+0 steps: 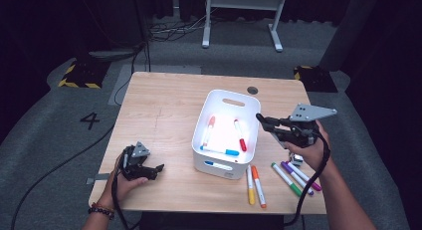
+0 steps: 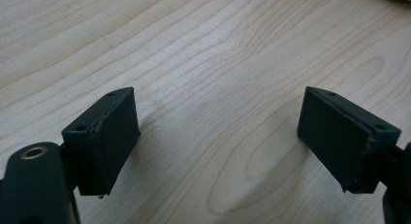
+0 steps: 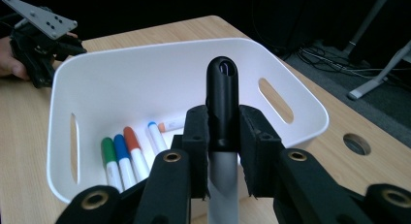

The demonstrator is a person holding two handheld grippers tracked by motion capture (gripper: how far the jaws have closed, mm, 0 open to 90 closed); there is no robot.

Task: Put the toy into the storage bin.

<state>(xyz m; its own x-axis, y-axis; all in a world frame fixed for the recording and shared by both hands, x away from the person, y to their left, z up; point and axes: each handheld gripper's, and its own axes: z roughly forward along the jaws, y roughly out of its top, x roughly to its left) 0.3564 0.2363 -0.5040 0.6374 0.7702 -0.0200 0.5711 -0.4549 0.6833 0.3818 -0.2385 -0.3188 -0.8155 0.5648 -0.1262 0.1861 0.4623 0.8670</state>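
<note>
Right claw [image 3: 223,151] clamped on black-capped marker [image 3: 222,103], held above white bin [image 3: 300,112] edge. Marker light, rigid, smooth barrel; likely slips if gripped near cap, mid-barrel hold safer. Left claw [image 2: 218,136] jaws apart, empty, low over desk [image 2: 208,49]. Loose markers [image 1: 278,177] beside bin.

One white bin [image 1: 226,168] stands on the worktop [image 1: 159,115] near its right edge. Four markers [image 1: 221,151] lie inside the bin as the high view shows them, and five markers [image 1: 258,179] lie loose on the worktop along its near edge. One black-capped marker [image 3: 222,107] sits clamped in the right hand-held gripper [image 3: 222,156], and there are two hand-held grippers in all, the left hand-held gripper [image 2: 218,136] with nothing in it.
</note>
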